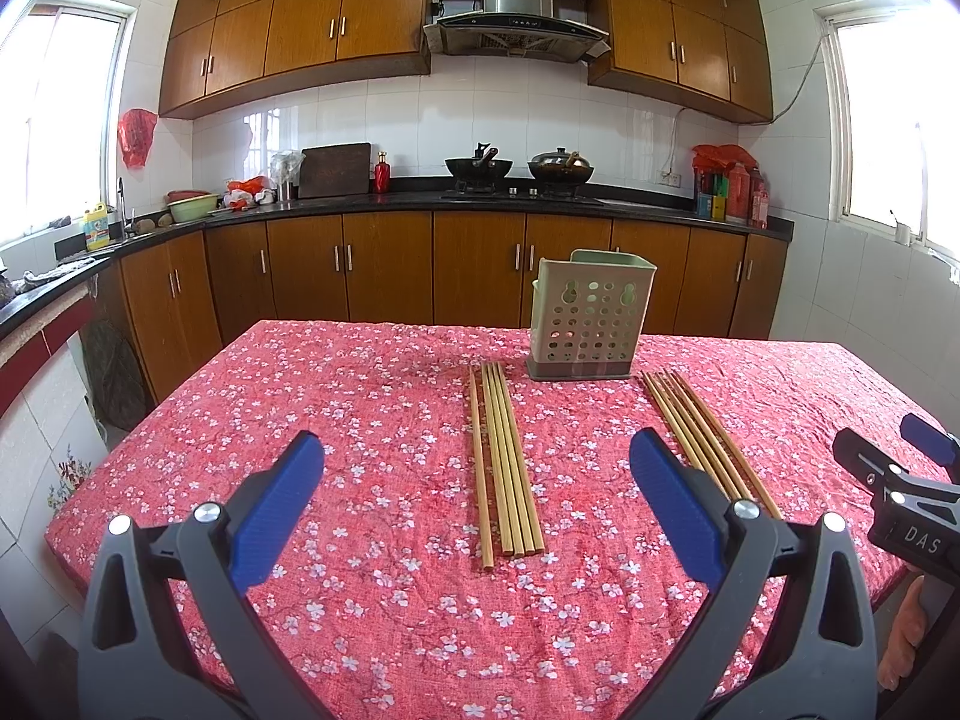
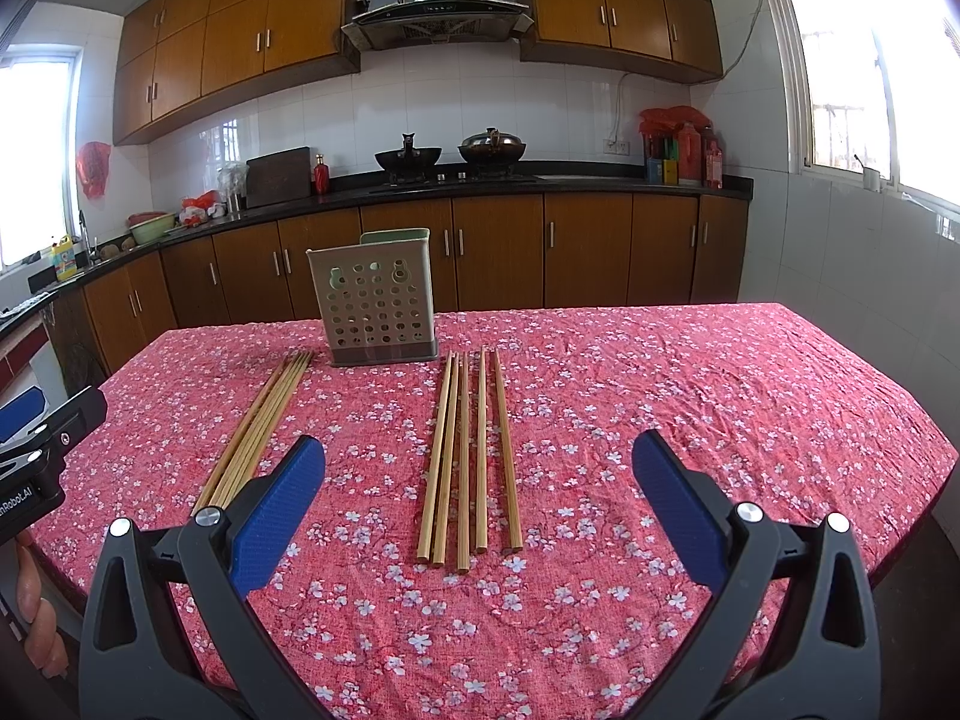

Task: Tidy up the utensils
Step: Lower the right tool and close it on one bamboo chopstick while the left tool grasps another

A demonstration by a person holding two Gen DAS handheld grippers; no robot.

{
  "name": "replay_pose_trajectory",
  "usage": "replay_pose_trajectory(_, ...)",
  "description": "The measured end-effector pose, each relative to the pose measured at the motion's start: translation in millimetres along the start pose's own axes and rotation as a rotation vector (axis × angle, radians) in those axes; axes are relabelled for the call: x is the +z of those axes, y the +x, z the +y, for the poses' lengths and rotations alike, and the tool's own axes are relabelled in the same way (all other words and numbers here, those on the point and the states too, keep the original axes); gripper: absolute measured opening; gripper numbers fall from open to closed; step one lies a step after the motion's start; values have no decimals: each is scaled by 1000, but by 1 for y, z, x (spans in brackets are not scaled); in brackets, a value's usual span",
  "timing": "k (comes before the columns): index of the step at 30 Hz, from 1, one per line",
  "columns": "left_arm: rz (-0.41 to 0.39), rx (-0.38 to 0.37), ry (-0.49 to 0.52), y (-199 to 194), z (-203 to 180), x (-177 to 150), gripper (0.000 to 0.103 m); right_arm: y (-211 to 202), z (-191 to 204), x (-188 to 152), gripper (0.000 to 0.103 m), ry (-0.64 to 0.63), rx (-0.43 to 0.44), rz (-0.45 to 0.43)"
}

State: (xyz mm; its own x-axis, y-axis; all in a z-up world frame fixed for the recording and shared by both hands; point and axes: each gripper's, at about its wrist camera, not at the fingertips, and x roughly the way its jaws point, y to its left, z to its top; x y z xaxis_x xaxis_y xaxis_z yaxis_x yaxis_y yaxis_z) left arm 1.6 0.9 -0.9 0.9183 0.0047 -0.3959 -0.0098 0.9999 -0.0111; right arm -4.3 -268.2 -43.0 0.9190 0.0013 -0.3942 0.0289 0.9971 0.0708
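Left wrist view: left gripper (image 1: pixel 477 462) held low over near edge of table, blue fingers (image 1: pixel 279 510) spread wide, nothing between them, aimed at left bundle of chopsticks (image 1: pixel 507 462) lying flat and tight together on red floral tablecloth (image 1: pixel 360 420). Right bundle of chopsticks (image 1: pixel 708 438) partly hidden behind right-hand pad, angled a little. Green perforated utensil holder (image 1: pixel 591 315) upright beyond both bundles, near far edge, close to their tips. Right gripper (image 1: pixel 906 468) at far right edge, also above cloth; white letters "DAS" readable on black body, rest cut off; whether open or closed cannot be told from here. Right wrist view: right gripper (image 2: pixel 479 462) likewise low and level, fingers (image 2: pixel 678 510) wide apart, empty, pointed at five chopsticks (image 2: pixel 471 456) loosely fanned with small gaps. Other bundle (image 2: pixel 258 426) to left, running diagonally, near ends behind left pad. Holder (image 2: pixel 375 300) standing between far tips of both sets. Left tool's body at left edge, partial print "nRobot.AI"; fingers of a hand (image 2: pixel 36 600) wrapped below. Around: wrinkled cloth over whole tabletop, brown wooden cabinets (image 2: pixel 498 246), black countertop, two woks (image 2: pixel 450 153) on stove, steel range hood (image 2: pixel 435 0), white tiles, bright windows on both sides.
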Motion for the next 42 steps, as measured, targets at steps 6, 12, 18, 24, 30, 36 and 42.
replay_pose_trajectory(6, 109, 49, -43, 24, 11, 3, 99, 20, -11, 0, 101, 25, -24, 56)
replay_pose_trajectory(12, 245, 82, -93, 67, 36, -9, 99, 66, -24, -1, 78, 37, -67, 177)
replay_pose_trajectory(18, 316, 84, -105, 97, 50, -6, 90, 125, -29, -5, 44, 44, -49, 371)
replay_pose_trajectory(24, 398, 13, -102, 126, 50, -6, 69, 160, -29, -14, 29, 55, -27, 485)
replay_pose_trajectory(30, 477, -82, -67, 159, 38, -7, 46, 167, -36, -15, 9, 77, -35, 480)
replay_pose_trajectory(36, 548, -142, -43, 181, 27, -10, 26, 168, -40, -12, 9, 79, -44, 477)
replay_pose_trajectory(42, 577, -152, -2, 185, 22, -12, 20, 174, -37, -11, 9, 64, -50, 475)
